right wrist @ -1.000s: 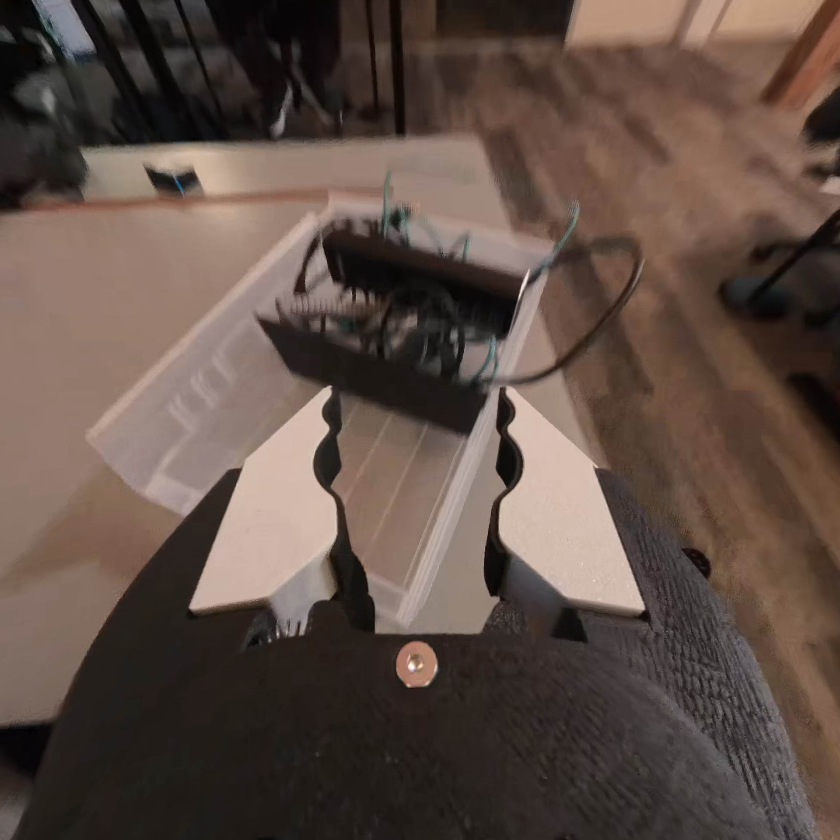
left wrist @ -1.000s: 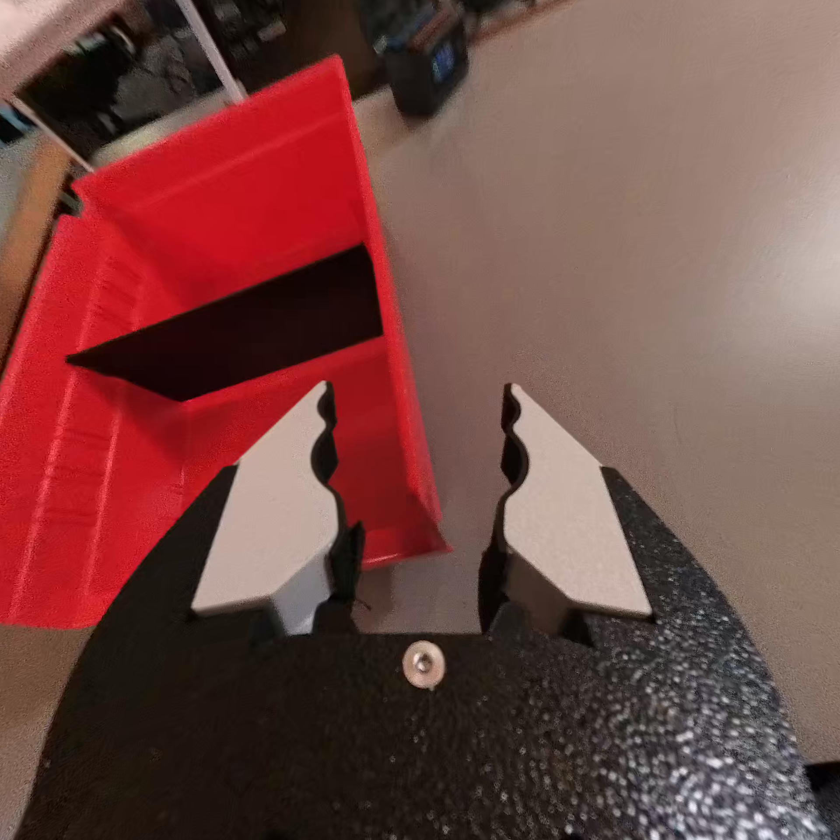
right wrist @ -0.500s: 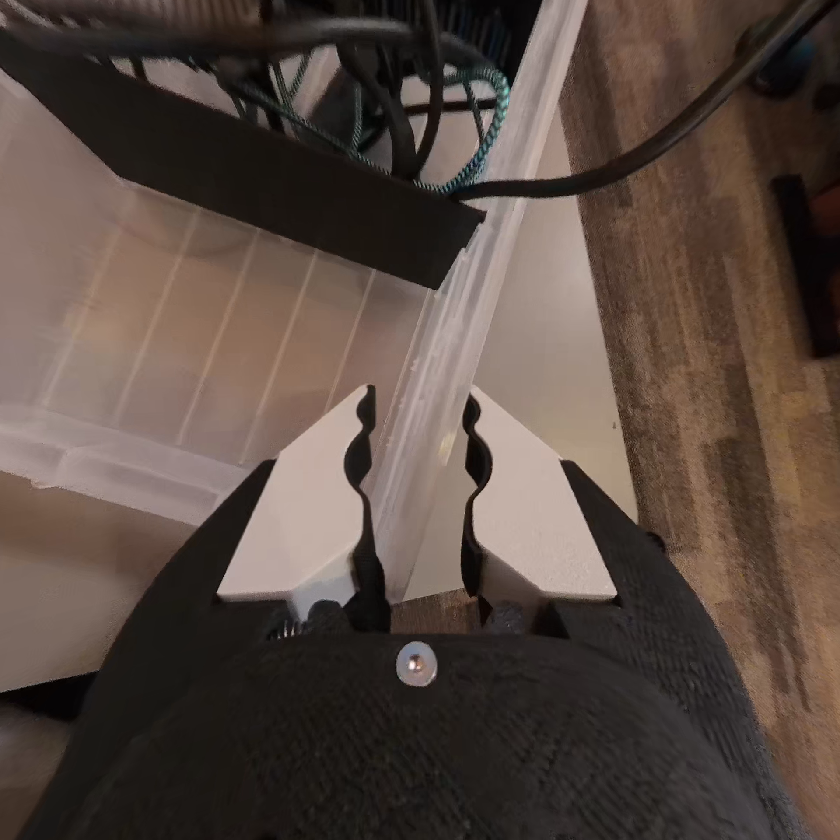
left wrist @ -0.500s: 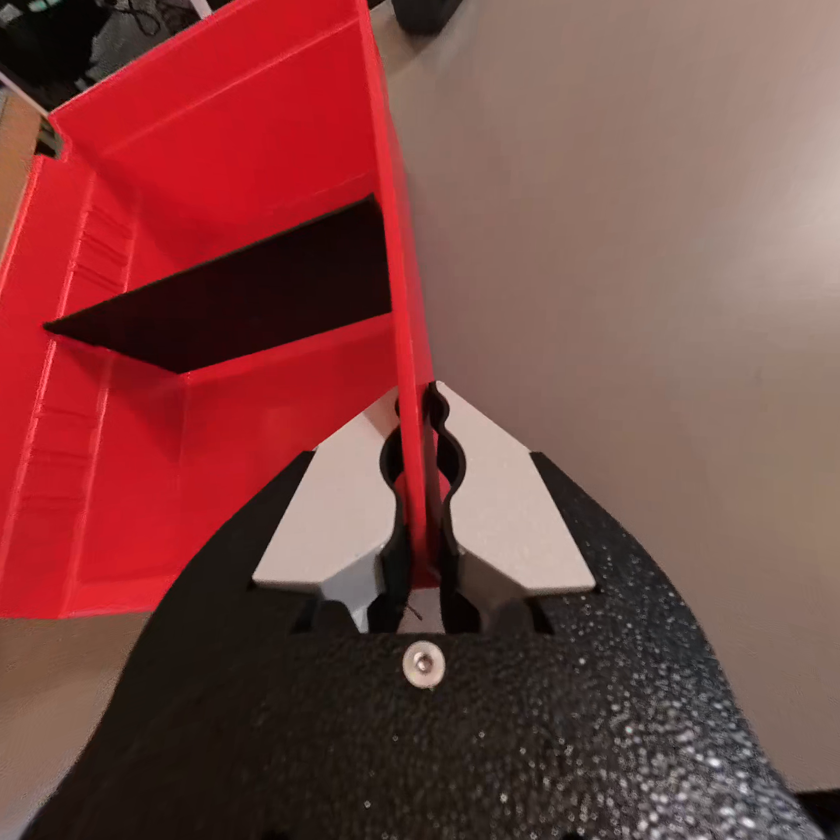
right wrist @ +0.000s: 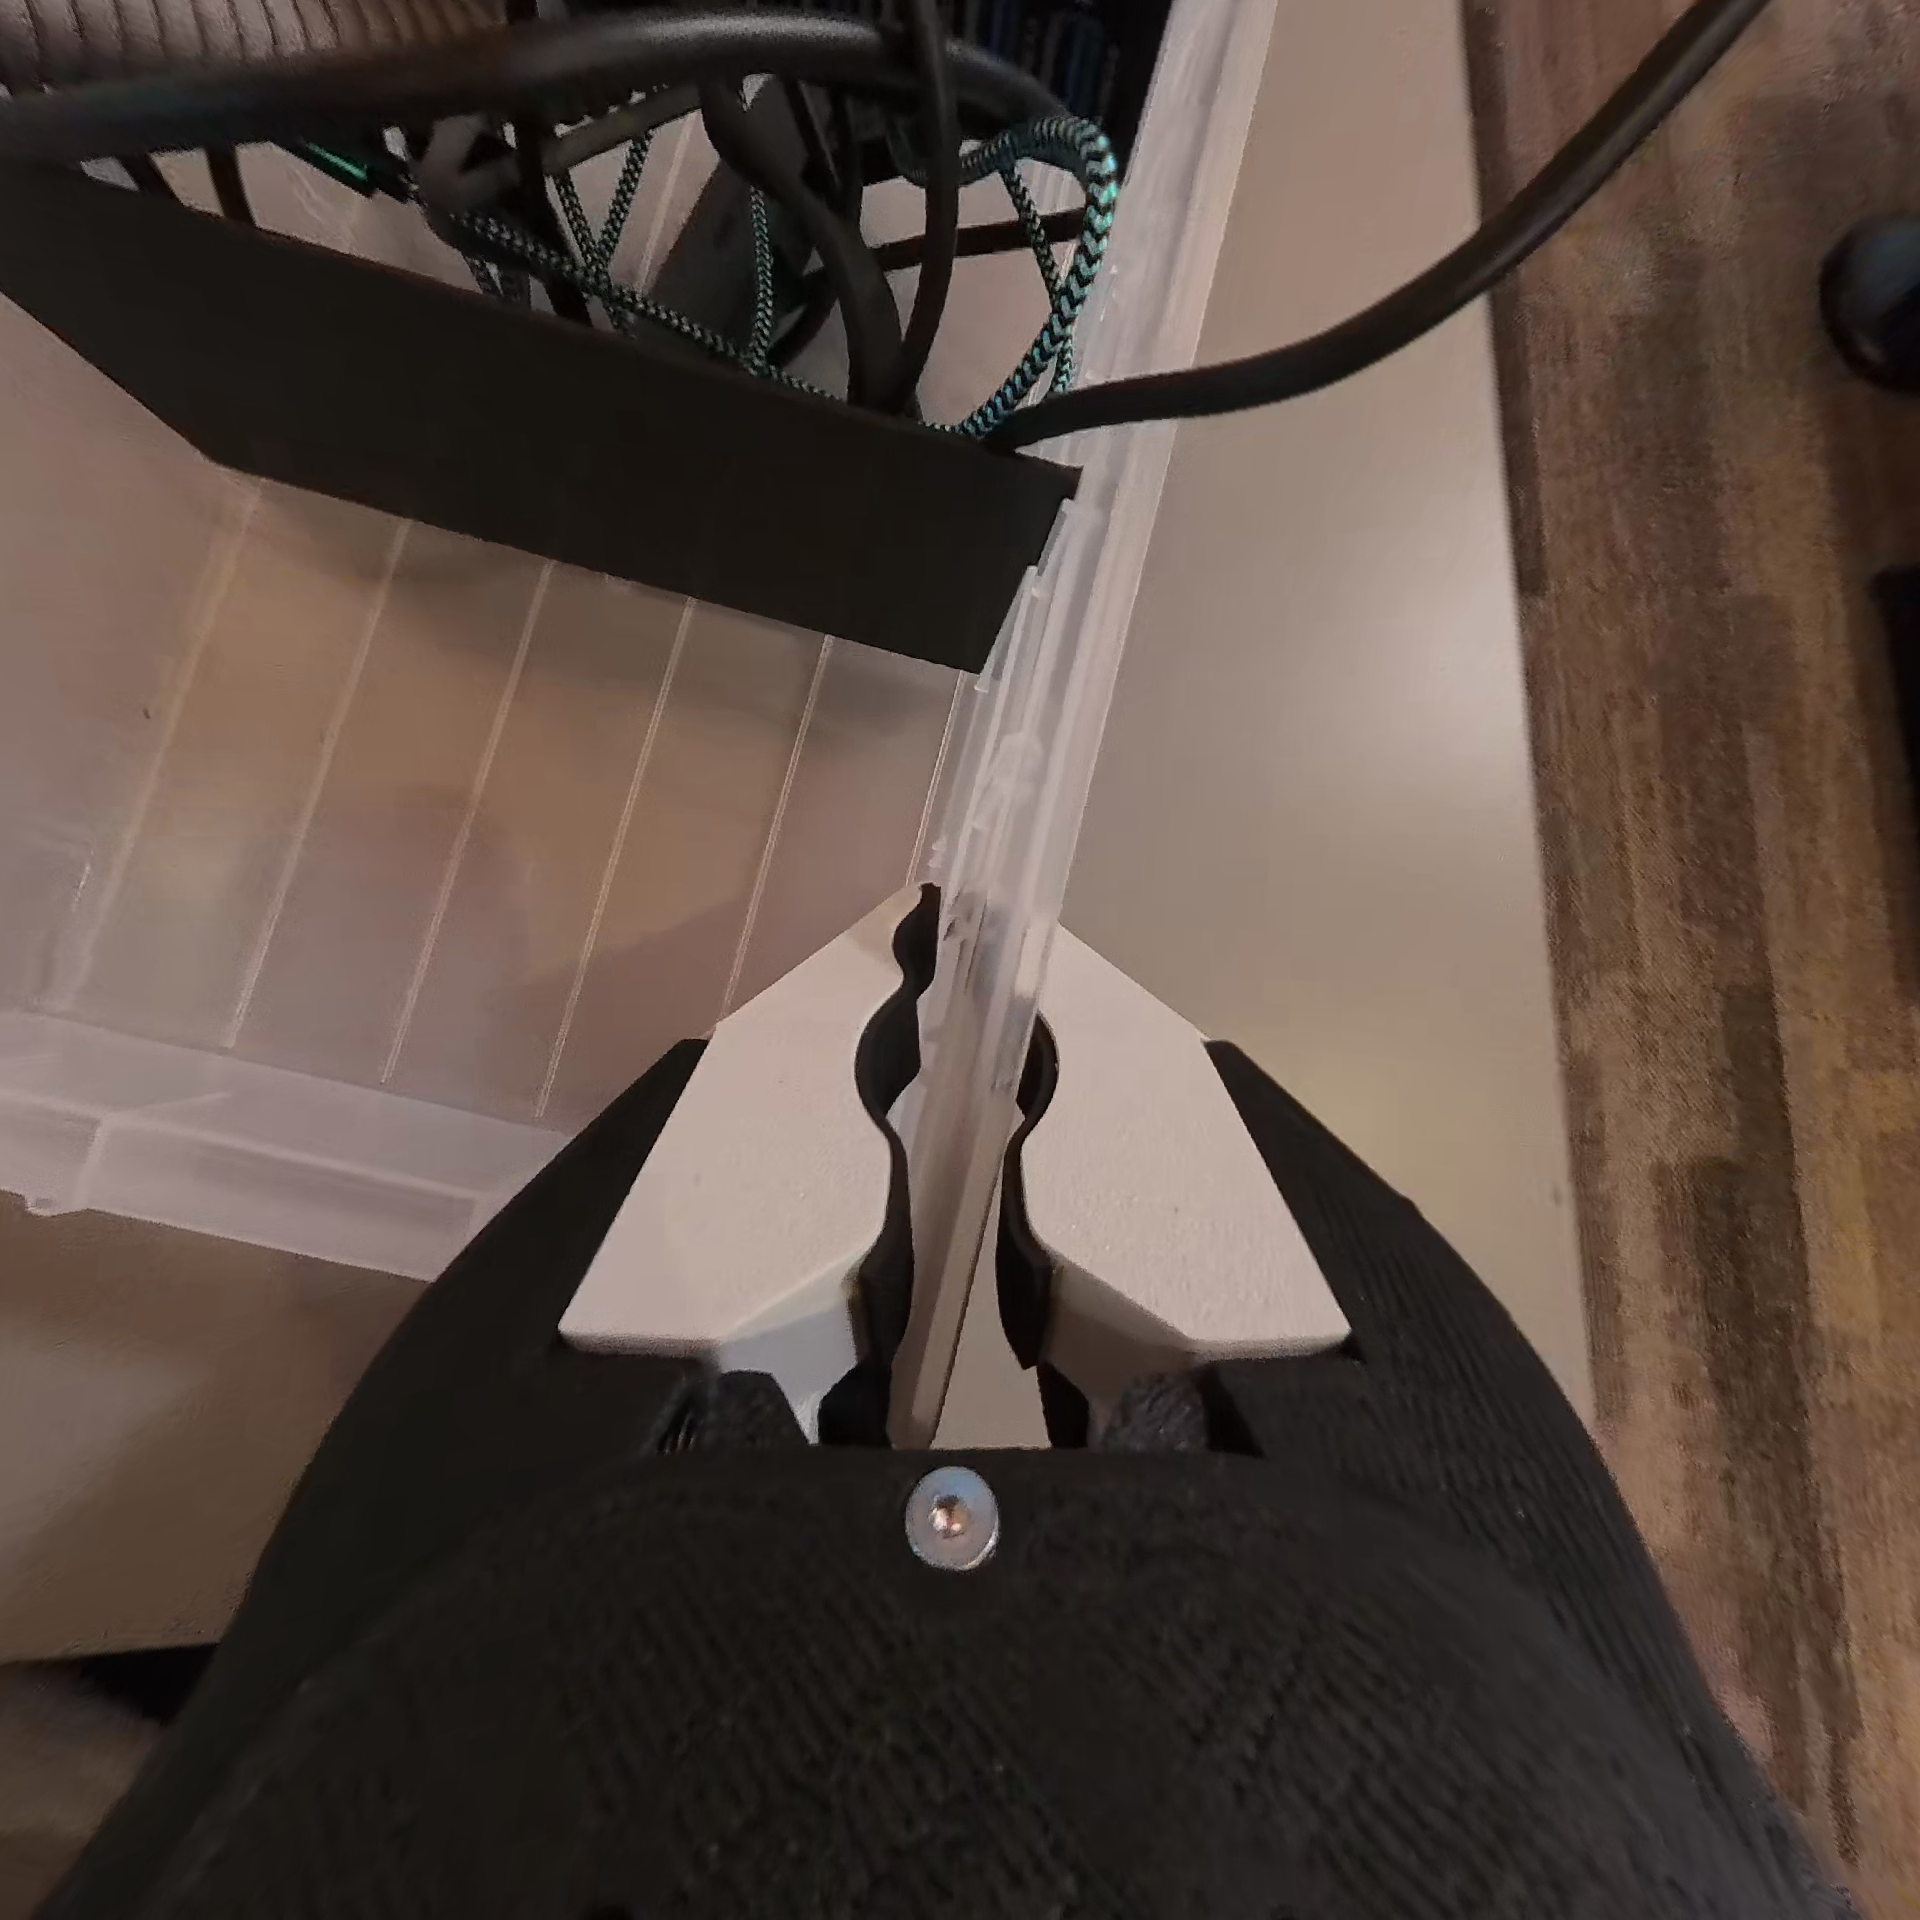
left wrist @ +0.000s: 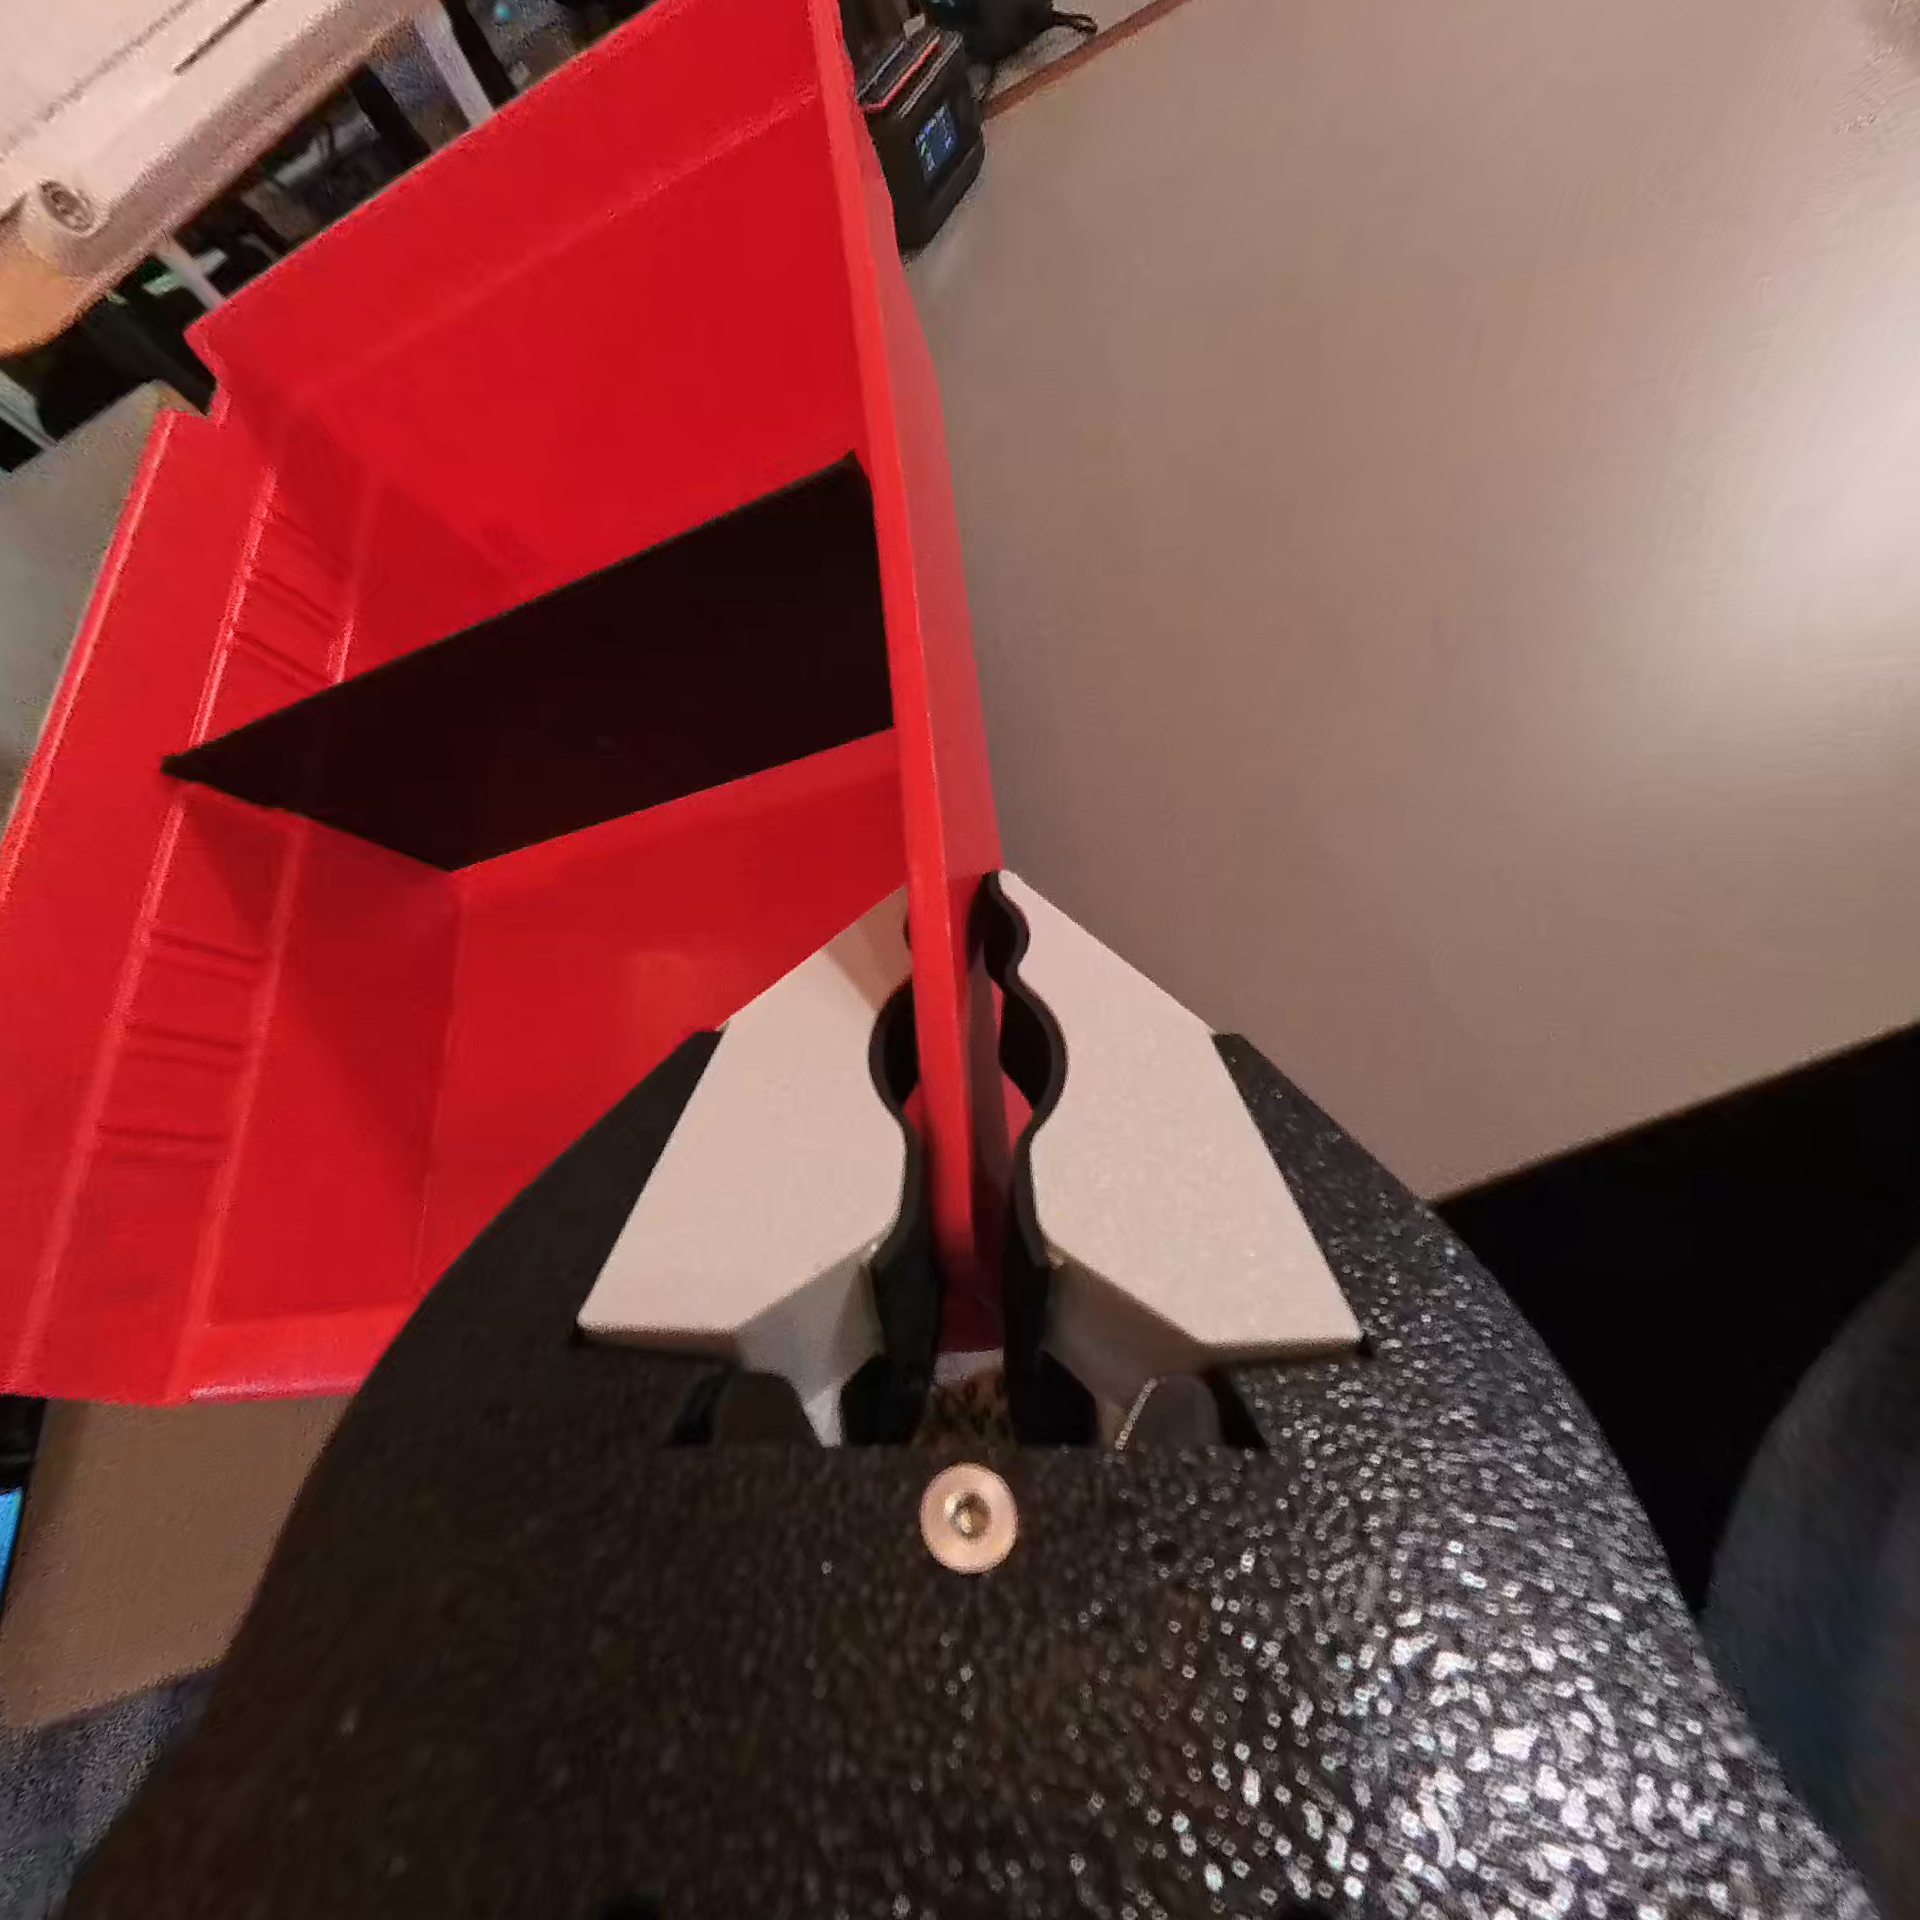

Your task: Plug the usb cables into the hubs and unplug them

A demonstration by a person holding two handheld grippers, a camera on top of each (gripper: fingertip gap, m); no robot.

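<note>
Comparing with half a second ago, we find the left gripper [left wrist: 951, 1039] still clamped on the right wall of the red bin [left wrist: 582, 416], now with the table [left wrist: 1455, 520] edge in sight, while the right gripper [right wrist: 971, 1049], then only half closed, now pinches the clear bin [right wrist: 1081, 665] wall. We read no legible writing. Only the right wrist view shows the usb cables [right wrist: 1060, 249], tangled behind a black divider [right wrist: 582, 468]; no hubs can be made out.
</note>
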